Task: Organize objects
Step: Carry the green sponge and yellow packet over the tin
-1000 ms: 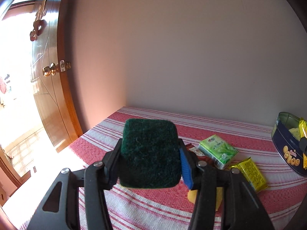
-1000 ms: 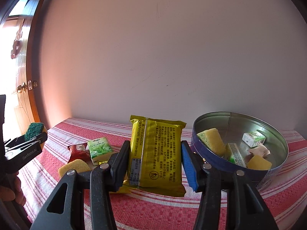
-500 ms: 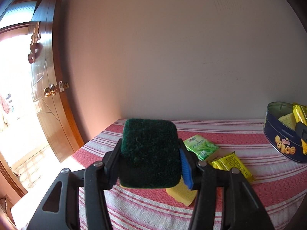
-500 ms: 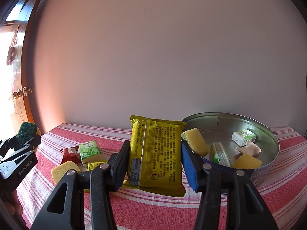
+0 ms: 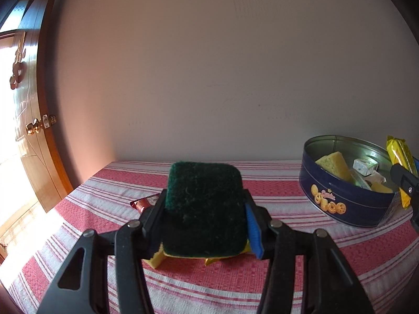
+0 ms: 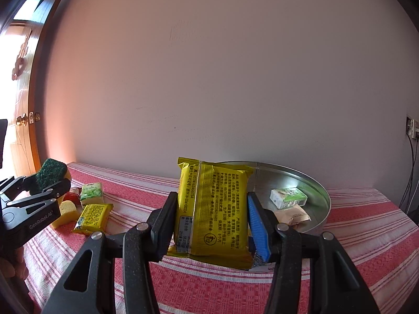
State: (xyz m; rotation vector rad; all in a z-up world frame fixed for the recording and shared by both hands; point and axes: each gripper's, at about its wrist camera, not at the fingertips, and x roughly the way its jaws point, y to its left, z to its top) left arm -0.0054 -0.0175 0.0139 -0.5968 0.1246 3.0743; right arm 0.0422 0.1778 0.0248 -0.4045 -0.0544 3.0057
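The right gripper (image 6: 210, 209) is gripping the yellow packet (image 6: 213, 209) just in front of the tin (image 5: 348, 209), so it should be lifting clear over the rim before releasing, while the left gripper (image 5: 204, 209) is holding its sponge (image 5: 204, 206) well left of the tin.

Green scouring sponge (image 5: 204, 209); yellow packet (image 6: 213, 212); both upright

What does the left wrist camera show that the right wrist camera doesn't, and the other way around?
Only the left wrist view shows the cookie tin's blue printed side and the yellow sponge inside it. Only the right wrist view shows the green tissue pack and the small yellow packet on the tablecloth, plus a wall socket. Both show the green scouring sponge in the left gripper and the door knob.
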